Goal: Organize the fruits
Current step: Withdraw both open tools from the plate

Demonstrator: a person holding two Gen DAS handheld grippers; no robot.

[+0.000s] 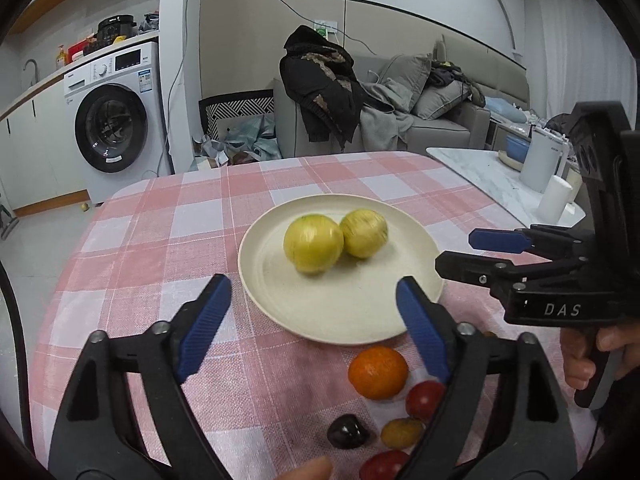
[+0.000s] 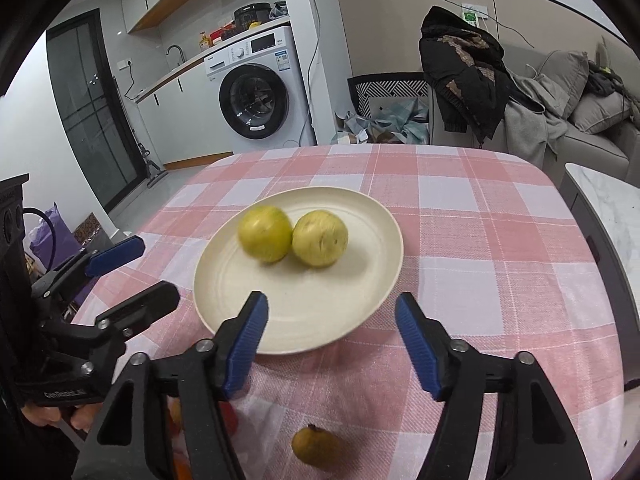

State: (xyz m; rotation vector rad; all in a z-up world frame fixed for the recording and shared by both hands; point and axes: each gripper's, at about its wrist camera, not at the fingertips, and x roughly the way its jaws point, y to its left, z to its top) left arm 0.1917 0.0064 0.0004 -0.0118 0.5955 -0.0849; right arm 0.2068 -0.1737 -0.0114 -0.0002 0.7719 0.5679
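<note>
A cream plate [image 1: 320,312] [image 2: 348,312] sits mid-table and holds two yellow-green round fruits [image 1: 313,244] [image 1: 364,233], touching; the left one [image 2: 265,233] is motion-blurred, the other [image 2: 319,238] looks still. My left gripper [image 1: 314,304] is open and empty at the plate's near edge. My right gripper [image 2: 332,316] is open and empty over the plate's near rim; it also shows in the left wrist view [image 1: 464,252]. Near the table's front lie an orange [image 1: 378,372], red tomatoes [image 1: 424,400], a dark fruit [image 1: 347,432] and a small yellow fruit [image 2: 316,446].
The table wears a pink-and-white checked cloth [image 1: 160,264]. A marble side table [image 1: 492,176] with a white jug and cup stands at the right. A washing machine [image 2: 260,92] and a sofa with a dark jacket [image 1: 320,80] stand beyond.
</note>
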